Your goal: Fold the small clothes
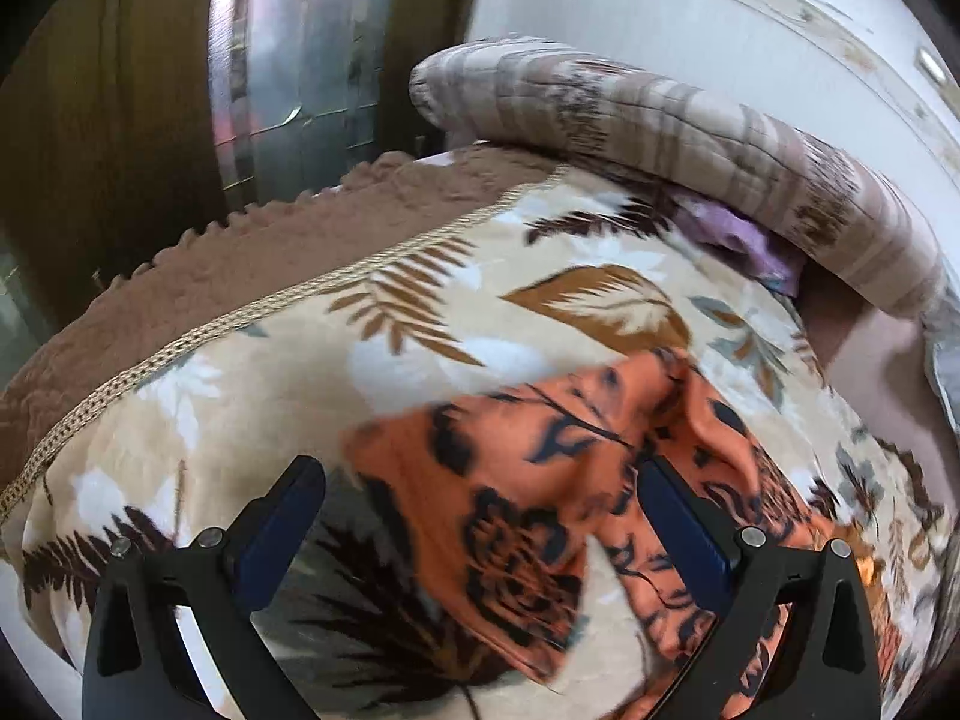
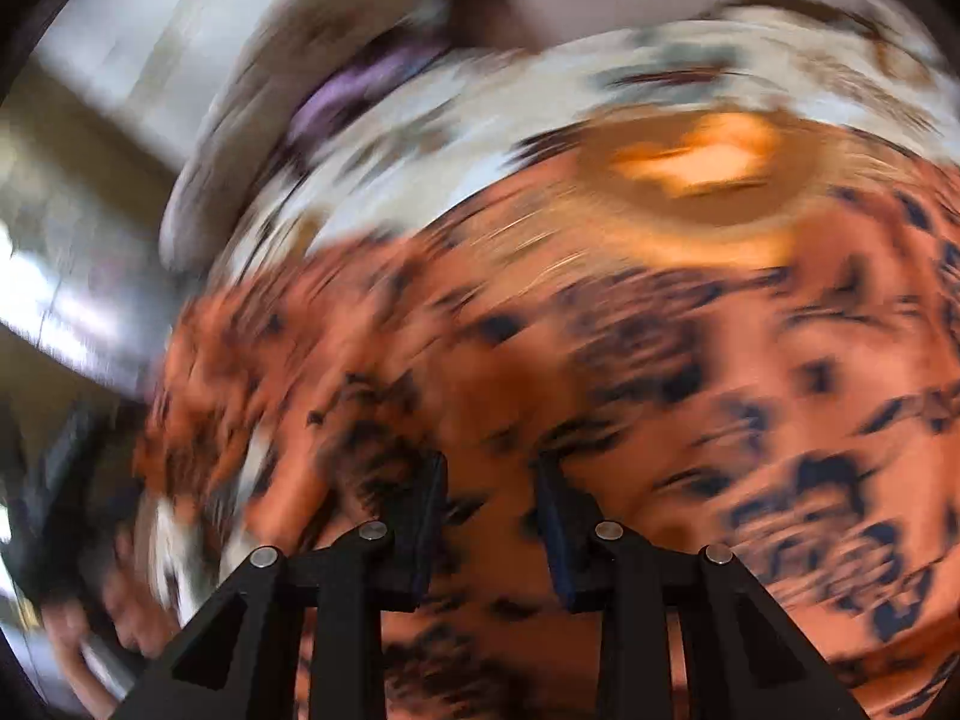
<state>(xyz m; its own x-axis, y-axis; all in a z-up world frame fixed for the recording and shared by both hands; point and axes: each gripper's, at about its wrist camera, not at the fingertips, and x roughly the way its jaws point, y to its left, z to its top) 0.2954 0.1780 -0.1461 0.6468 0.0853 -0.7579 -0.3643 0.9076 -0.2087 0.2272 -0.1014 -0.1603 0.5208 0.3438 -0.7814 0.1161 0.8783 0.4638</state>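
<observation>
An orange garment with a dark flower print (image 1: 516,540) lies crumpled on a cream leaf-patterned blanket (image 1: 420,324). My left gripper (image 1: 480,474) is open wide just above it, one finger over the blanket and the other over the garment's raised fold. The right wrist view is heavily blurred. There the same orange garment (image 2: 660,360) fills most of the picture, and my right gripper (image 2: 489,468) hovers close over it. Its jaws stand a narrow gap apart with no cloth visibly pinched between them.
A rolled quilt in brown and grey stripes (image 1: 660,120) lies along the far side, with a purple cloth (image 1: 738,234) tucked under it. A brown fleece border (image 1: 240,264) marks the blanket's left edge, with a shiny metal surface (image 1: 300,60) beyond it.
</observation>
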